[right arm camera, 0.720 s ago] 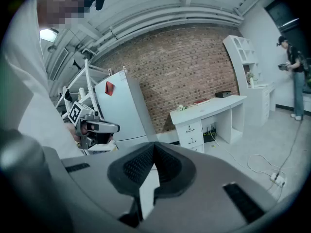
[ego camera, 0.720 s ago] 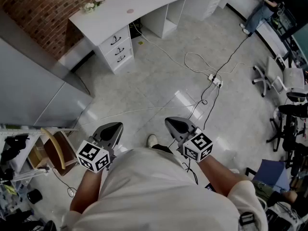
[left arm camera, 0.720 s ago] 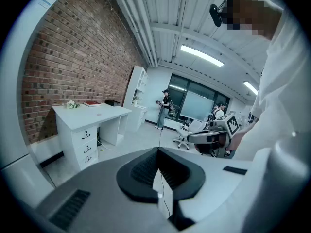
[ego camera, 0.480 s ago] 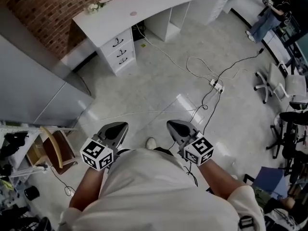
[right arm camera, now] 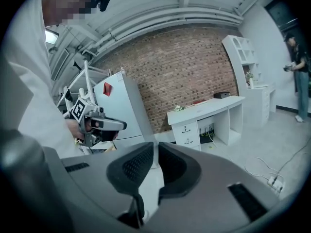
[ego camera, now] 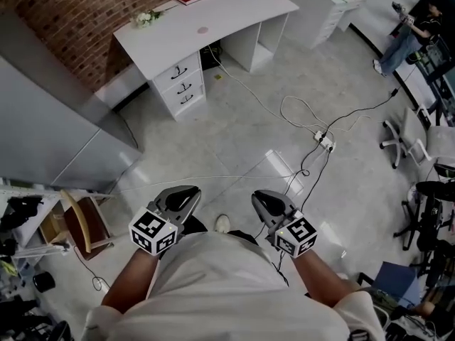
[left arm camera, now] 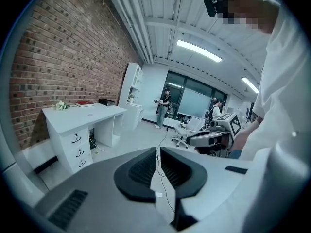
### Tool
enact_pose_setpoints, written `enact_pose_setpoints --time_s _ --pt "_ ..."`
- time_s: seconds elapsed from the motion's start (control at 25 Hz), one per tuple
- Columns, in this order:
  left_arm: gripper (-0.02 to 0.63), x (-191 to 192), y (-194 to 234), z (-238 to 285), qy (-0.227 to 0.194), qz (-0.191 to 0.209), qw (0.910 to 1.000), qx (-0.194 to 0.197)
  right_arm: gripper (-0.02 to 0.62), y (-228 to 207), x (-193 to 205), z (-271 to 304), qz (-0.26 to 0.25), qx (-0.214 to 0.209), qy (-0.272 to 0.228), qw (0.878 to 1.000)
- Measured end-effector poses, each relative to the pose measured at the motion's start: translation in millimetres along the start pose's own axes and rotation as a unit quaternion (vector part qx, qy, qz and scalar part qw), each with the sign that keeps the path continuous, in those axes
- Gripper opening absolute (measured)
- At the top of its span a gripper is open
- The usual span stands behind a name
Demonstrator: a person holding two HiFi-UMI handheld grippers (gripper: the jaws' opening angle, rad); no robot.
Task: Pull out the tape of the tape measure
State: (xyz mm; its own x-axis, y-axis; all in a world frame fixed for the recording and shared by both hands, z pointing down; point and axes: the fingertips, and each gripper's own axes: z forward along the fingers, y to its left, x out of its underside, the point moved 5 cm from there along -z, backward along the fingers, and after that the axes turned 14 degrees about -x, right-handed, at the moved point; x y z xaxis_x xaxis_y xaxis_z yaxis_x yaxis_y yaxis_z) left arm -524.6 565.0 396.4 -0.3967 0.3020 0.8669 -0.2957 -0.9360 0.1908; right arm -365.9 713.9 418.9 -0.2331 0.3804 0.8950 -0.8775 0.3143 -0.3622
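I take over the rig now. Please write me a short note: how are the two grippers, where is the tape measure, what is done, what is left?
Left gripper: jaws nearly together, nothing between them, held in front of the body.
Right gripper: shut, empty, beside the left one.
Tape measure: in no view. Ahead are only floor, cables and a white desk.
Done: nothing that shows.
Left: find the tape measure, grip it, pull out its tape.

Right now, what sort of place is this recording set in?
Probably an office or lab workspace: a white desk against a brick wall, an office chair, and a power strip on the floor.
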Motion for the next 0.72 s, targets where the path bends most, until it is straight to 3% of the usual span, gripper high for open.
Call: enact_pose_setpoints --time_s 0.4,0.72 --pt "0.070 -14 61 37 -0.003 -0.026 0.9995 -0.016 0.052 -55 -21 37 -0.010 0.031 0.010 0.999" --pt "0.088 -58 136 100 -0.013 -0.020 0.9997 0.001 0.083 -119 -65 80 -0.019 0.077 0.015 0.997"
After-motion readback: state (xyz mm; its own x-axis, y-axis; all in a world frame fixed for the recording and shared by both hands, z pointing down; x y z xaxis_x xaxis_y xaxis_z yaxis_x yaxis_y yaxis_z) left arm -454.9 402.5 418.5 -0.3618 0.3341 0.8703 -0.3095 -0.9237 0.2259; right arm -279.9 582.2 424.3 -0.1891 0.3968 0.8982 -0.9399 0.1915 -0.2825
